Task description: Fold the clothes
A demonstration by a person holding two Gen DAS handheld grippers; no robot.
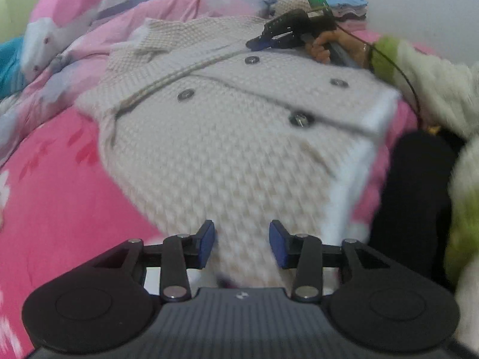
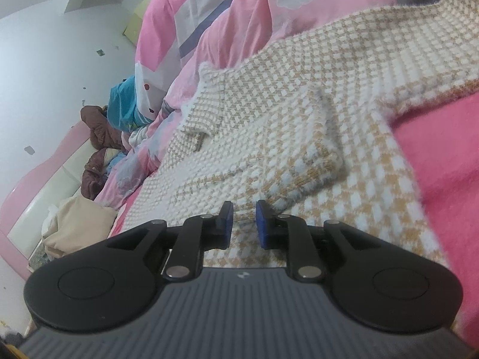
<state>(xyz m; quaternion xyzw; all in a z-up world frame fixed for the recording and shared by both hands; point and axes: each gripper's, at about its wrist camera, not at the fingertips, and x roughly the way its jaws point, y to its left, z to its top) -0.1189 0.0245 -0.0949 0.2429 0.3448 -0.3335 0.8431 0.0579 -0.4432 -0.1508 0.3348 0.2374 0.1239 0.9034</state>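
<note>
A cream and beige checked knit cardigan (image 1: 224, 137) with dark buttons (image 1: 185, 94) lies spread flat on the pink bedsheet (image 1: 60, 194). My left gripper (image 1: 242, 243) hovers over its near hem, jaws open, nothing between the pads. Across the cardigan near its collar side, a hand (image 1: 329, 48) holds my right gripper (image 1: 257, 43) low over the knit. In the right wrist view the right gripper (image 2: 244, 224) stands a little open just above the cardigan (image 2: 299, 125), beside a folded-in sleeve (image 2: 305, 161); no fabric is pinched.
A rumpled pink quilt (image 1: 104, 15) piles behind the cardigan. Folded clothes (image 1: 350, 6) are stacked at the far right. A fuzzy green-white sleeve (image 1: 434, 83) reaches in from the right. Brown garments (image 2: 98, 131) and a beige bundle (image 2: 77, 227) sit by the pink headboard (image 2: 45, 155).
</note>
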